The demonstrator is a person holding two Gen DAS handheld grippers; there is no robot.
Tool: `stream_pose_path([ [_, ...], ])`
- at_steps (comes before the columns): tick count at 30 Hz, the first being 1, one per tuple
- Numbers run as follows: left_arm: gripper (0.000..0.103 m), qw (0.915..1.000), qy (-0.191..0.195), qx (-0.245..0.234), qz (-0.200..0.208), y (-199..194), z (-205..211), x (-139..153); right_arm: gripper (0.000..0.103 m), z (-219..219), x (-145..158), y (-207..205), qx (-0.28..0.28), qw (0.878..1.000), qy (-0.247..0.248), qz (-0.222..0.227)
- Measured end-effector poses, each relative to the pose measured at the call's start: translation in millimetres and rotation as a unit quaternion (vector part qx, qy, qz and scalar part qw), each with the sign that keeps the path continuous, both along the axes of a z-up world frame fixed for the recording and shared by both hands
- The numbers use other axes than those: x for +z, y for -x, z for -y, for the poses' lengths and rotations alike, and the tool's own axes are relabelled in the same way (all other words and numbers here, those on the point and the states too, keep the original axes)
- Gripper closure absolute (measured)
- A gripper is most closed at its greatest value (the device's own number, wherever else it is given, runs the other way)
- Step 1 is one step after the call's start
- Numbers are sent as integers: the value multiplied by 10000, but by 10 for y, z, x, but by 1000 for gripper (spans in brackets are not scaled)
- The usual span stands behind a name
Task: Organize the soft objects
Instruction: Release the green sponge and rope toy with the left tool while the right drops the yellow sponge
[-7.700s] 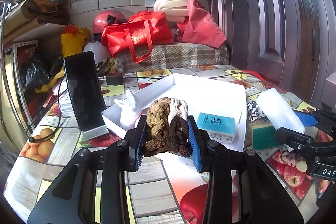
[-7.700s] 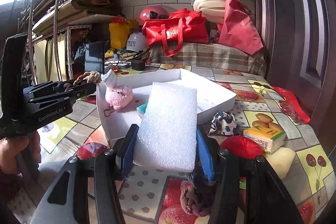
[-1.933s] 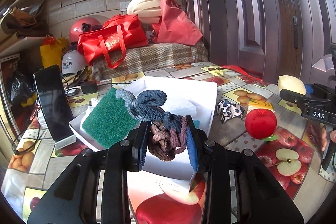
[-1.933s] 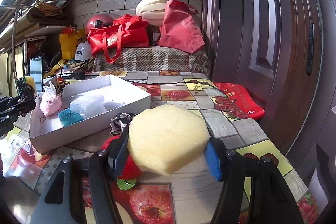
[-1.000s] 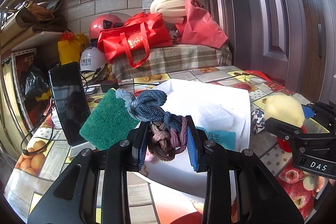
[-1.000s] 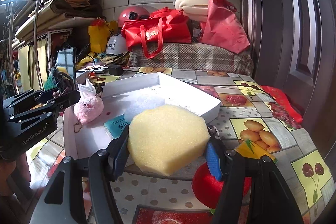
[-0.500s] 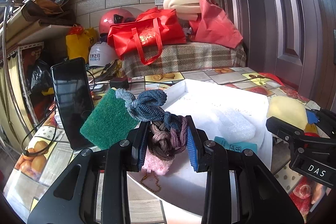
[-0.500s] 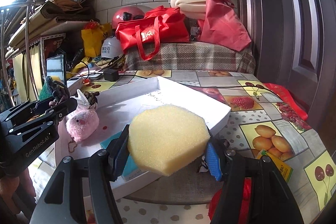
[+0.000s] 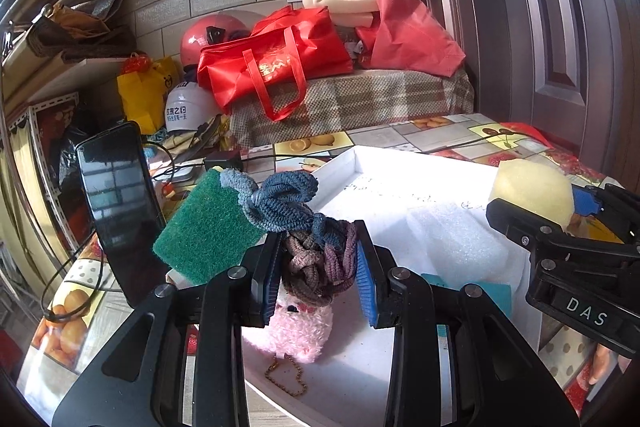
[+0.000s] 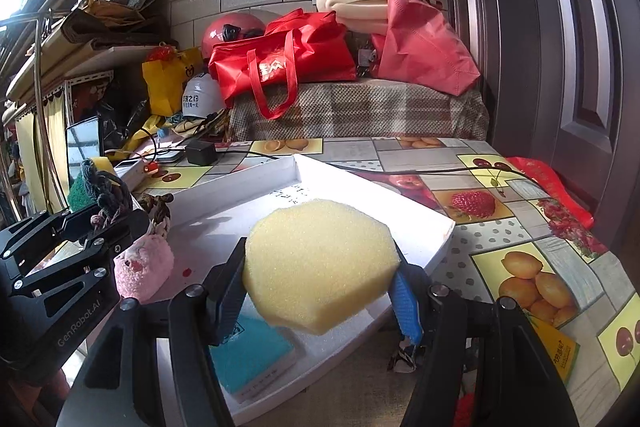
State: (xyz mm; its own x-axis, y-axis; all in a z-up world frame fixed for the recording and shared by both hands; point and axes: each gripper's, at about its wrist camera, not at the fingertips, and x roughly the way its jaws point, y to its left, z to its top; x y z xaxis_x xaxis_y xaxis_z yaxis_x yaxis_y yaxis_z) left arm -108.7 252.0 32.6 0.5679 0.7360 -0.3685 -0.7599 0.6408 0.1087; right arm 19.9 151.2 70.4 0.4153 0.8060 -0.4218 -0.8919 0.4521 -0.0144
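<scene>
From my left wrist camera, my left gripper [image 9: 317, 273] reaches forward and tilts a little downward over the near corner of the white tray [image 9: 420, 171]. Its jaws are squeezed nearly together on a bundle of braided hair ties [image 9: 320, 263], brownish and purple, with a blue-grey one [image 9: 280, 205] knotted above them. A green scouring pad [image 9: 204, 227] sticks out up and to the left of the bundle; I cannot tell how it is caught in the grip. Just below the jaws a pink plush toy [image 9: 298, 327] lies in the tray, its small chain trailing toward me. Farther in lie a white foam sheet [image 9: 456, 239] and a teal packet [image 9: 472, 293]. A dark phone [image 9: 116, 195] stands propped to the left of the tray. At the right edge my right gripper [image 9: 560, 227] comes in sideways with a yellow sponge [image 9: 532, 189].

From my right wrist camera, my right gripper [image 10: 320, 279] also points forward and slightly down, over the tray's [image 10: 400, 203] near right side. Its jaws stand partway apart, clamped on the yellow sponge [image 10: 320, 263], which fills the gap between the pads. Beneath it lies the teal packet [image 10: 252, 355]. At the left my left gripper [image 10: 100, 223] holds the hair ties [image 10: 106, 197] above the plush toy [image 10: 142, 265]. The tray rests on a fruit-patterned tablecloth [image 10: 500, 239].
</scene>
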Motion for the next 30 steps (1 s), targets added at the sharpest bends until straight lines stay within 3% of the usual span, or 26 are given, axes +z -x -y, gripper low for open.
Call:
stream_pose_path([
  [7,71,9998,203,-19,-50,-28,-125,-14,39,-256,-14,-175,-178,9997,158,-8],
  [11,71,9995,304,28,0,-17,-183,-16,39,-381,-84,-382,-410,9973,444,-425],
  [14,71,9993,375,73,-13,-22,-212,-22,40,-486,-175,-457,-131,9939,761,-792],
  [16,71,9993,376,70,-49,-37,-213,-26,39,-500,-158,-353,107,9952,744,-633],
  [19,71,9993,363,51,-115,-68,-210,-31,39,-528,-124,-78,464,9959,780,-19],
  [22,70,9992,377,52,-129,-70,-215,-33,39,-557,-119,74,522,9945,824,384],
  [26,70,9992,378,70,-133,-75,-218,-35,37,-551,-104,-19,417,9958,780,217],
  [28,62,9992,368,71,-132,-61,-216,-38,29,-549,-106,-87,364,9964,766,54],
  [29,60,9993,339,109,-127,-56,-211,-35,18,-548,-107,-104,338,9965,764,13],
  [30,51,9993,296,181,-108,-39,-206,-34,17,-541,-105,-117,287,9968,752,3],
])
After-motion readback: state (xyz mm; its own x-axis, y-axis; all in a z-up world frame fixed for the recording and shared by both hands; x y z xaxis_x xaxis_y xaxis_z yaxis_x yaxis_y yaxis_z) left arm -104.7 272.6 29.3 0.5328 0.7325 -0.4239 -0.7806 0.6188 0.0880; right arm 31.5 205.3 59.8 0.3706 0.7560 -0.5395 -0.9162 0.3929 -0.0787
